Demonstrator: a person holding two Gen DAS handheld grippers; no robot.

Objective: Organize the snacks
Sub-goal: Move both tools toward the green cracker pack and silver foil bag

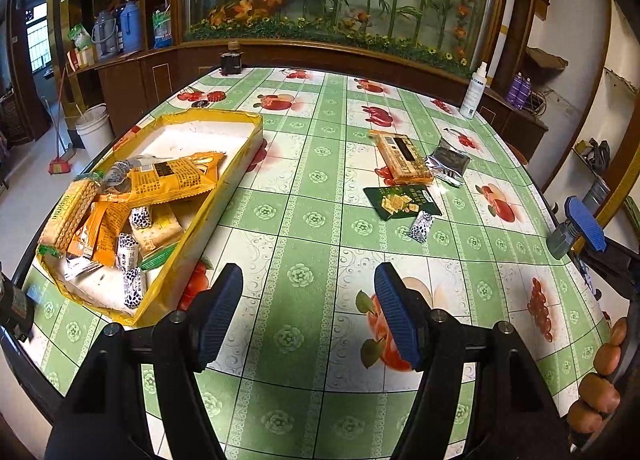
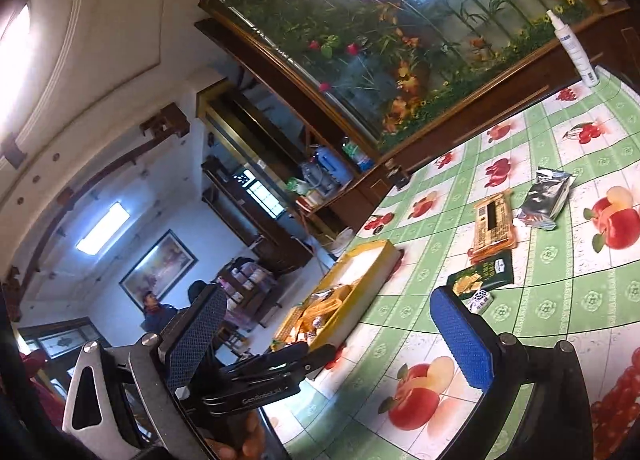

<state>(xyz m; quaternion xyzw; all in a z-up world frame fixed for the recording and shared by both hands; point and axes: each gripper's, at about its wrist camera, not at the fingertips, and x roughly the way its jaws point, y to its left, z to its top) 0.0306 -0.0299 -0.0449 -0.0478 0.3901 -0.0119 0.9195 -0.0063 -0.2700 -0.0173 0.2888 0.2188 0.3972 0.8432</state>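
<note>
Left tool [image 1: 308, 316] hangs over the counter [image 1: 304, 219], tilted downward, jaws parted about halfway, nothing between the pads. Bare green checked cloth with fruit prints beneath it.

Yellow-rimmed box [image 1: 224, 195] at about 10 o'clock from the left tool, near it, its near corner just beside the left finger. Inside: orange packets, a cracker sleeve, several small white-and-blue wrapped sweets, piled toward the near end; far end bare.

Loose snacks at about 1 o'clock from the left tool, well apart from it: small white-and-blue sweet [image 1: 421, 226] nearest, touching the dark green packet [image 1: 402, 199]; beyond that the orange cracker pack [image 1: 404, 157]; silver pouch [image 1: 450, 161] just beside it to the right.

Right tool [image 2: 332, 336] rolled steeply sideways, jaws wide apart, empty. From it the green packet [image 2: 482, 274] and sweet [image 2: 480, 298] sit just past its blue finger, at about 1 o'clock; the box [image 2: 360, 284] at 12.

White spray bottle [image 1: 474, 89] upright at the counter's far edge.
</note>
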